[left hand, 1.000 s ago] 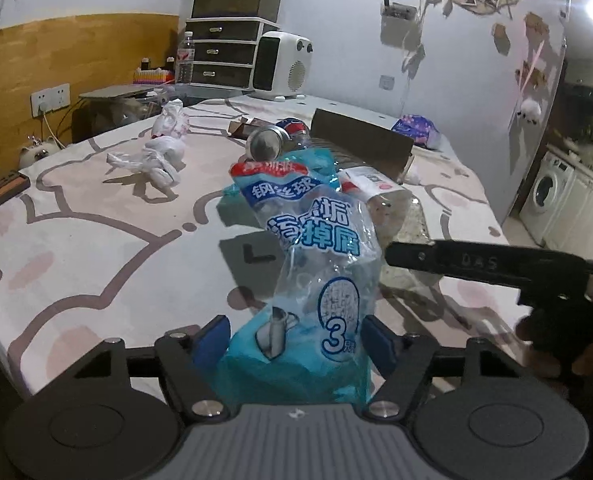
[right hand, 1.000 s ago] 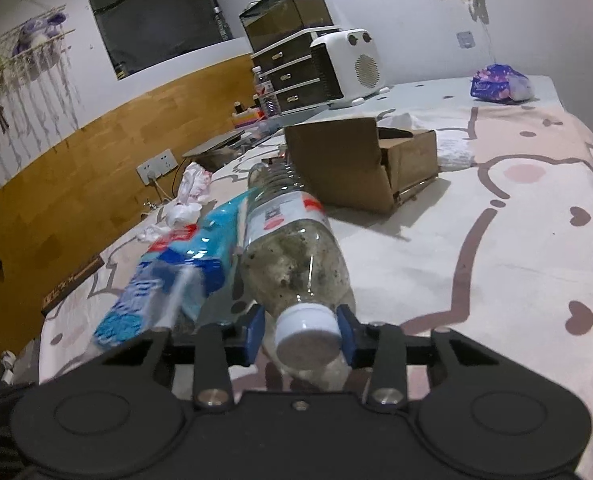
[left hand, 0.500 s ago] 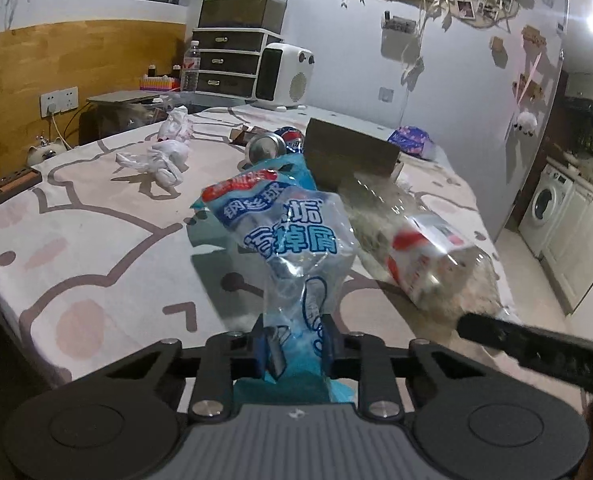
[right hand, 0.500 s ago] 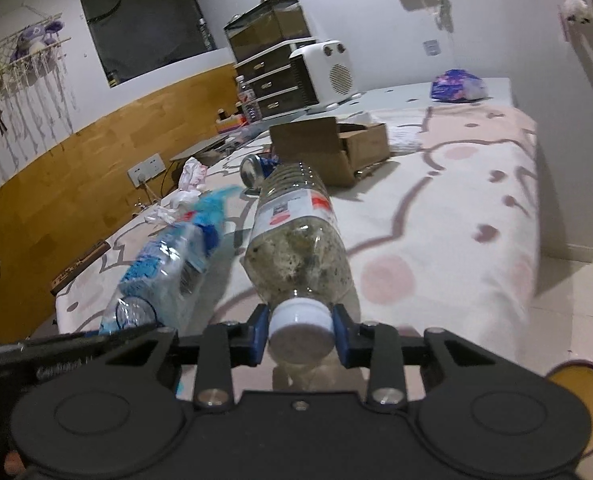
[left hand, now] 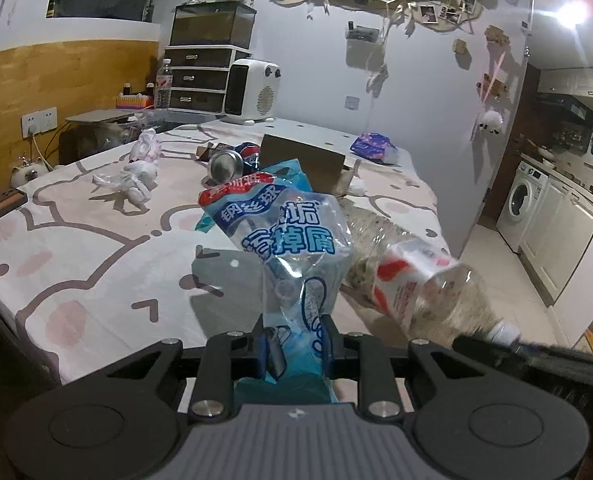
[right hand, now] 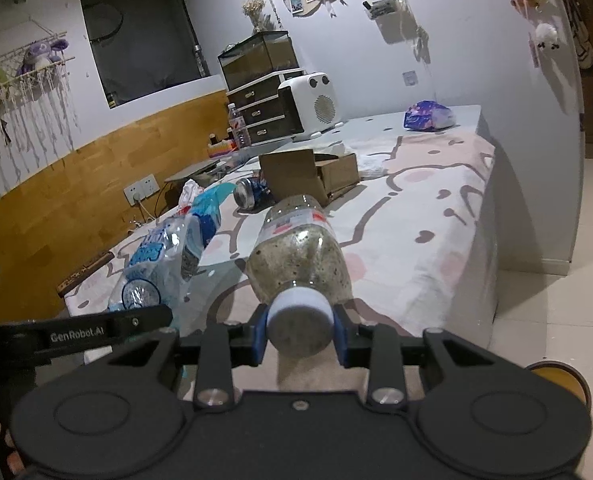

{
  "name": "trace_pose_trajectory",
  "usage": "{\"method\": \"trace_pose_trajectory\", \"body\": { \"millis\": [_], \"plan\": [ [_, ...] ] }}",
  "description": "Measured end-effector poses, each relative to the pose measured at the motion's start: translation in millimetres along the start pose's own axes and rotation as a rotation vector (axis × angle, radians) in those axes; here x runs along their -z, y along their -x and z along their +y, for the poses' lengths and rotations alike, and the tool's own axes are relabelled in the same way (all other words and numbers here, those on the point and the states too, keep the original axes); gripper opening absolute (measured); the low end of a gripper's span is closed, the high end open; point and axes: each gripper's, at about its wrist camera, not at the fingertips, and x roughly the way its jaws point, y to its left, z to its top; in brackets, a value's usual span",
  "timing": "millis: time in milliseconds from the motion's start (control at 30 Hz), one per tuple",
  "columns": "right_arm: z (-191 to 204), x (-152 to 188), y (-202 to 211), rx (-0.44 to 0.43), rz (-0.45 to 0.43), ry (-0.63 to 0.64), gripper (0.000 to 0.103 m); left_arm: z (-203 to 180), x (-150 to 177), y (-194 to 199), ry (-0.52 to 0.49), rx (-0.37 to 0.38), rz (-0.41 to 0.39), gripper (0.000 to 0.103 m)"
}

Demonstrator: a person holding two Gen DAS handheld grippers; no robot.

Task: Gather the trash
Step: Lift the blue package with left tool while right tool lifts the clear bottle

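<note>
Carry step, by my read. Left gripper clamped blue scourer bag, bag jutting ahead of fingers. Right gripper gripped dirty plastic bottle at cap. Next: find bin, possibly yellow rim lower right.

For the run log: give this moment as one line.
left gripper: shut on plastic bag | right gripper: shut on bottle | both lifted | can, box on table
</note>
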Motion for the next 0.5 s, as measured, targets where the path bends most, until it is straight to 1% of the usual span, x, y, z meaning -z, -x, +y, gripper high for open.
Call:
{"method": "trace_pose_trajectory", "body": {
  "millis": [67, 133, 167, 200, 233, 300, 367, 433, 467, 500],
  "plan": [
    [-0.8, 6.2, -2.3, -0.007, 0.035, 0.006, 0.035, -0.1, 1.2, 0.3, 0.0, 0.0, 0.002, 0.026],
    [-2.4, 11.9, -6.3, 0.005, 0.057, 0.01, 0.038, 1.0, 1.6, -1.4, 0.004, 0.0, 0.007, 0.026],
    [-2.7, 13.0, -8.3, 0.011, 0.056, 0.011, 0.048, 1.5, 1.5, -2.3, 0.005, 0.001, 0.008, 0.026],
    [-2.7, 12.0, -10.6, 0.016, 0.052, 0.011, 0.062, 2.0, 1.3, -3.3, 0.004, 0.001, 0.01, 0.026],
    [-1.9, 9.7, -12.2, 0.015, 0.048, 0.018, 0.067, 3.1, 0.9, -4.3, 0.004, 0.001, 0.011, 0.026],
    [2.5, 4.0, -17.6, 0.016, 0.034, 0.058, 0.073, 4.5, 0.5, -6.6, 0.004, 0.0, 0.015, 0.026],
    [8.4, -3.1, -26.3, 0.04, 0.032, 0.097, 0.076, 6.5, 0.1, -8.6, 0.006, -0.002, 0.018, 0.026],
    [11.0, -9.0, -37.1, 0.049, 0.041, 0.11, 0.076, 8.6, -0.1, -9.9, 0.006, -0.004, 0.021, 0.026],
    [11.6, -10.9, -42.7, 0.045, 0.05, 0.113, 0.075, 9.4, -0.1, -10.4, 0.006, -0.006, 0.022, 0.026],
    [11.8, -11.2, -46.5, 0.043, 0.062, 0.116, 0.071, 10.0, 0.0, -10.6, 0.005, -0.008, 0.023, 0.026]
  ]
}}
